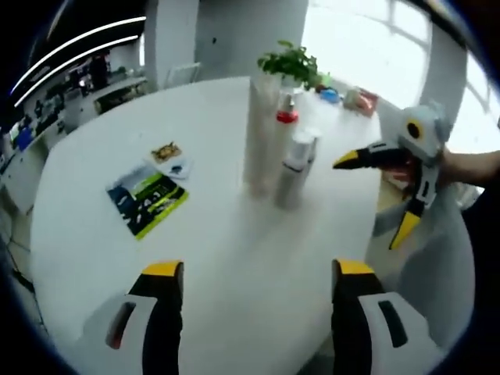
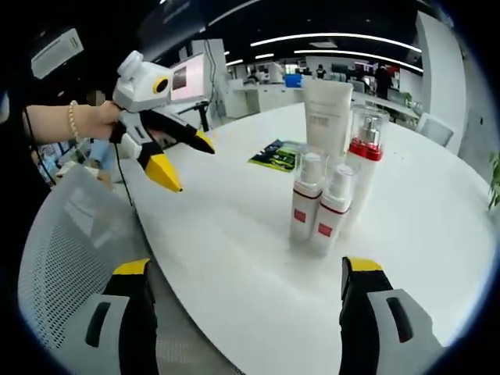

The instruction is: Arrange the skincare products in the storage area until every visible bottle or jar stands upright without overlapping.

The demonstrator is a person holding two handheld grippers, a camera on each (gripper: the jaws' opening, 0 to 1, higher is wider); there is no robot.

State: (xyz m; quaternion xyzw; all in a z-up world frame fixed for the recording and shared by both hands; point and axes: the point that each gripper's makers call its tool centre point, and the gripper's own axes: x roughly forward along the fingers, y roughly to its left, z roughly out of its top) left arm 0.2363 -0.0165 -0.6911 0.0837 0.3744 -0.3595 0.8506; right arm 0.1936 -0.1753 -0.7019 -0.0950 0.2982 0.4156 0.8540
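While both grippers, left gripper (image 1: 254, 281) and right gripper (image 2: 246, 277), hang wide open holding nothing, four bottles (image 2: 324, 207) stand close together on the white counter (image 2: 234, 242).

A green brochure (image 1: 147, 201) lies on the round white table (image 1: 226, 258) beyond the left jaw. A potted plant (image 1: 291, 62) stands far ahead. A mesh chair (image 2: 66, 258) sits beside the left jaw.

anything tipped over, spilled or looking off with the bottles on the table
Nothing stands out. The white tube, the red-collared pump bottle and the two small red-labelled bottles all stand upright in a tight cluster on the white table, with no spill visible. Both tongs are open and empty.
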